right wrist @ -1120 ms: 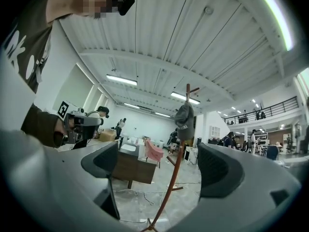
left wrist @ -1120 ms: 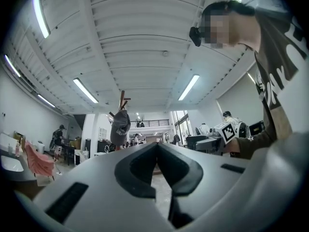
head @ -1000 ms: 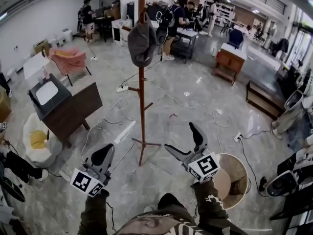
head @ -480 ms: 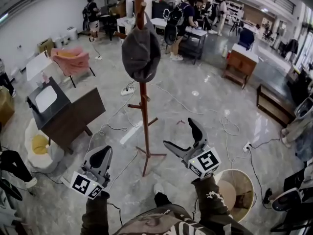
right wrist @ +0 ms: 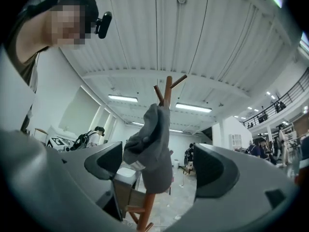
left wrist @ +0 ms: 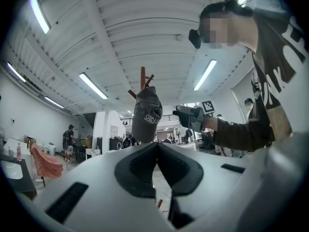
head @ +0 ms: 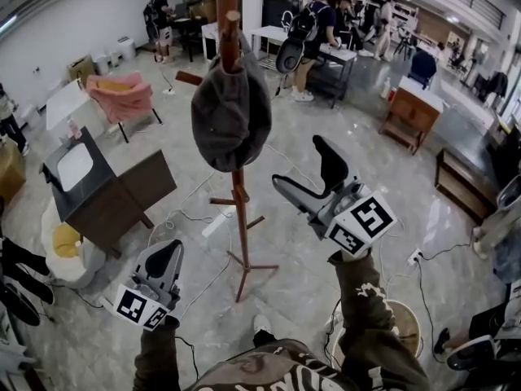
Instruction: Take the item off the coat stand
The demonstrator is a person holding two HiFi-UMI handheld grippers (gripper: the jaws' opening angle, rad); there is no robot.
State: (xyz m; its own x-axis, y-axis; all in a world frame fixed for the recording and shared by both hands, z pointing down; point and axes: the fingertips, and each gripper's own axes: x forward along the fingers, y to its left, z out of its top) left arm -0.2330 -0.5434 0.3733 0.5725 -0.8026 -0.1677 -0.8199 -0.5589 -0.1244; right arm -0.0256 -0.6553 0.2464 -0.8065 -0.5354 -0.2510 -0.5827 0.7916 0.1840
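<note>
**Grey cap on the stand, right gripper raised beside it**

A dark grey cap point(head: 230, 112) hangs from a peg near the top of the wooden coat stand point(head: 239, 218), its crown drooping against the pole. The stand rises from a marble floor point(head: 309, 283) strewn with cables.

The right gripper point(head: 298, 161) is held up just to the right of the cap, at about the height of the cap's lower edge. Its jaws are wide apart and closing. In the right gripper view the cap point(right wrist: 152, 149) shows in the gap between the two pads point(right wrist: 104, 161), which lie clear of the fabric – nothing is gripped.

The left gripper point(head: 165, 255) is held low, near the person's body and left of the stand's foot. Its jaws are pressed together with nothing between them – the left gripper view looks over them up at the cap point(left wrist: 146, 115) and at the raised right gripper point(left wrist: 188, 116)
</note>
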